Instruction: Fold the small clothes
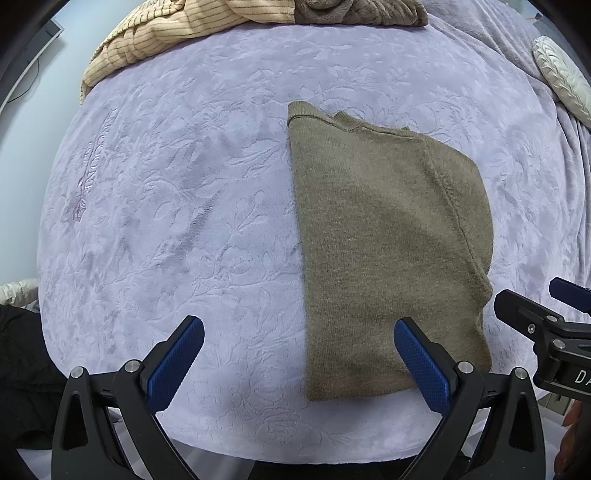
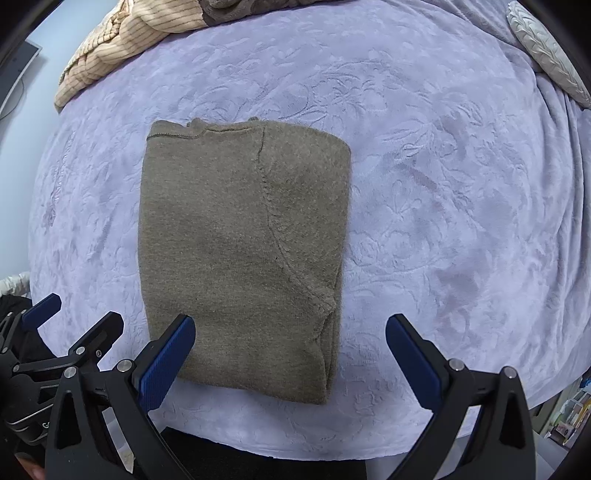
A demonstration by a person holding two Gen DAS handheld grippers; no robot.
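Where blanket spreads, folded sweater; striped clothes behind

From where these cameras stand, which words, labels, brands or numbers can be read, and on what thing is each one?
"DA": white letters on the black body of the right gripper, cut off at the picture's edge.
"G": one white letter on the left gripper, the rest hidden.
Embossed brand lettering with an emblem on the lilac blanket: too faint to read surely.
The folded brown sweater shows no text.

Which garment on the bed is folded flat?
The olive-brown sweater in the middle of the lilac blanket; the striped cream one and grey-brown one lie bunched at the far edge.
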